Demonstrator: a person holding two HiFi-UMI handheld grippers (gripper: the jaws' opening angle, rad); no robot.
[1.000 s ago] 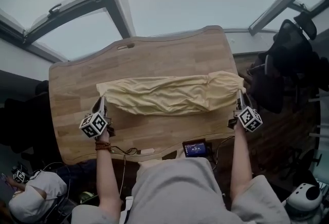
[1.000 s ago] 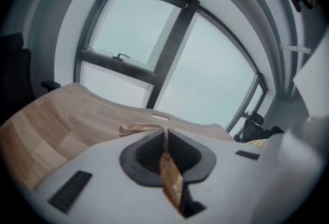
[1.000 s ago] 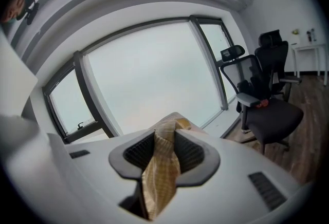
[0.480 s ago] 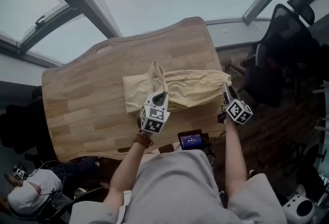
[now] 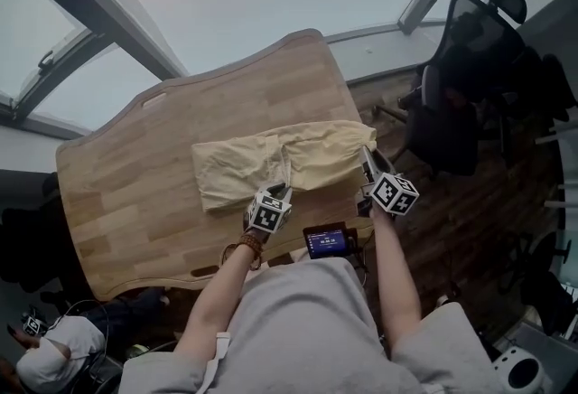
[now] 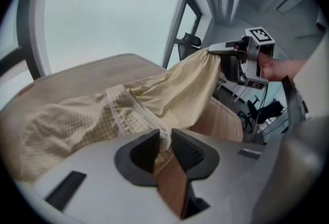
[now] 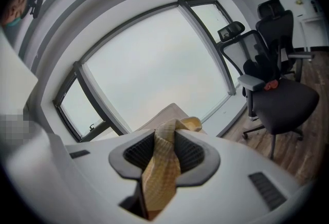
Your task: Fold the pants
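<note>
Now, from the head view, the pants (image 5: 271,162) lie across the near right part of the table (image 5: 126,202), a pale yellow strip folded over on itself, with a seam ridge standing near its middle. The left gripper (image 5: 281,191) sits at the near edge of the cloth by that ridge. The right gripper (image 5: 365,159) is at the cloth's right end, by the table's right edge. A small lit screen (image 5: 327,242) sits at the near edge between the two arms, and a black chair (image 5: 461,85) stands on the floor to the right.

In the left gripper view, the left gripper's (image 6: 163,141) jaws have just been opening and stand slightly apart, bare wood showing through the gap. Only a thin hem of the pants (image 6: 103,115) reaches between their tips. Farther off, the right gripper (image 6: 212,51) holds the other end lifted off the table.

In the right gripper view, the right gripper's (image 7: 165,148) jaws are clamped on a bunched fold of the pants (image 7: 162,166), which hangs down between them. The chair (image 7: 277,89) stands off to the right.
</note>
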